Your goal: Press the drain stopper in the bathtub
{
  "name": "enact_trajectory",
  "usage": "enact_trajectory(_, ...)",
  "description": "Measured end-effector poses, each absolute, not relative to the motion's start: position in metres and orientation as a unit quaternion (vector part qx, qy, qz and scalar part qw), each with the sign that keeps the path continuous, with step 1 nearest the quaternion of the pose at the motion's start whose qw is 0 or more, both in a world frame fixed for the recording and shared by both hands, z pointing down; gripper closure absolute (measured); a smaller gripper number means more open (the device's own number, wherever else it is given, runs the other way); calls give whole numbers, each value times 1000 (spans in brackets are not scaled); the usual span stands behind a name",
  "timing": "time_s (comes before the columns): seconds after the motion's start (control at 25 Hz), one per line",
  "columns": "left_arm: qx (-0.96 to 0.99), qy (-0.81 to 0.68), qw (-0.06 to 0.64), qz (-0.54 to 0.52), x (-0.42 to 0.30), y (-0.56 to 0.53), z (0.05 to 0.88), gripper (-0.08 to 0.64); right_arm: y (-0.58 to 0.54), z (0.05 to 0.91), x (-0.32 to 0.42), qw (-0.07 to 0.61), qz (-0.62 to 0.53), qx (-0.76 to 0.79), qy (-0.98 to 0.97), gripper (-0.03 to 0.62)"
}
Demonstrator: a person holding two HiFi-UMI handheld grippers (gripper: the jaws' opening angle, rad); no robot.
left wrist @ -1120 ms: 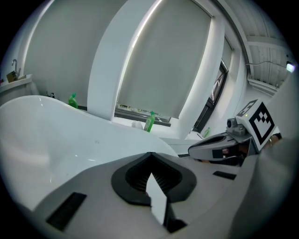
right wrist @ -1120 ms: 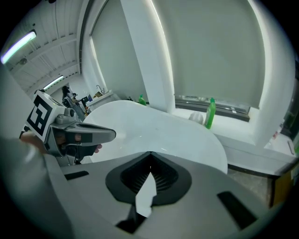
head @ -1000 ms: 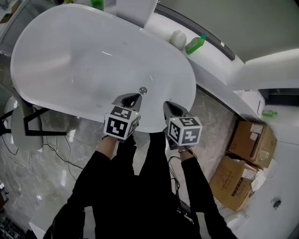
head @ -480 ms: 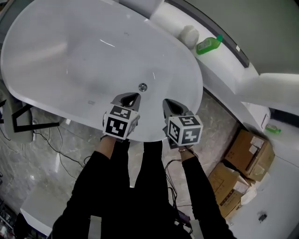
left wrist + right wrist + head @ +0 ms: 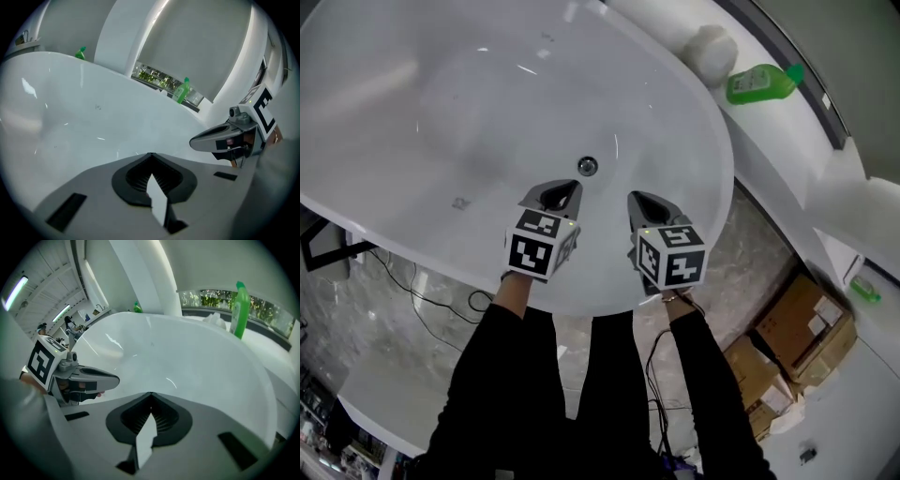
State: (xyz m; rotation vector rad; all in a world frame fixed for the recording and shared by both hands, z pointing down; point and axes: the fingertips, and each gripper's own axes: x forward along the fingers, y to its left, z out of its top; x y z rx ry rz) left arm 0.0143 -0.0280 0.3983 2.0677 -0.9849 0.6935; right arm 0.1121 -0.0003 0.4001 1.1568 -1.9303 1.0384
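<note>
The white bathtub (image 5: 441, 94) fills the upper head view. Its round metal drain stopper (image 5: 588, 166) sits on the tub floor near the front wall. My left gripper (image 5: 565, 187) hovers just below and left of the stopper, shut and empty, apart from it. My right gripper (image 5: 637, 199) is level with it, right of the stopper, also shut on nothing. In the left gripper view the shut left gripper (image 5: 150, 154) points over the tub's inside, with the right gripper (image 5: 194, 140) beside it. The right gripper view shows the shut right gripper (image 5: 151, 393) and the left gripper (image 5: 115, 378). Neither gripper view shows the stopper.
A green bottle (image 5: 762, 82) lies on the ledge behind the tub beside a white lump (image 5: 712, 45). Cardboard boxes (image 5: 802, 323) stand on the marble floor at the right. Cables (image 5: 422, 291) trail on the floor below the tub's front rim (image 5: 581, 305).
The head view has shifted forward over the tub, which now fills more of the picture. Both grippers stay shut, side by side just short of the stopper.
</note>
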Motion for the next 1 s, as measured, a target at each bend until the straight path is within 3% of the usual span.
enact_trajectory(1.0,714,-443,449,305,43,-50,616,555,-33,601,96,418,413,330,-740,592)
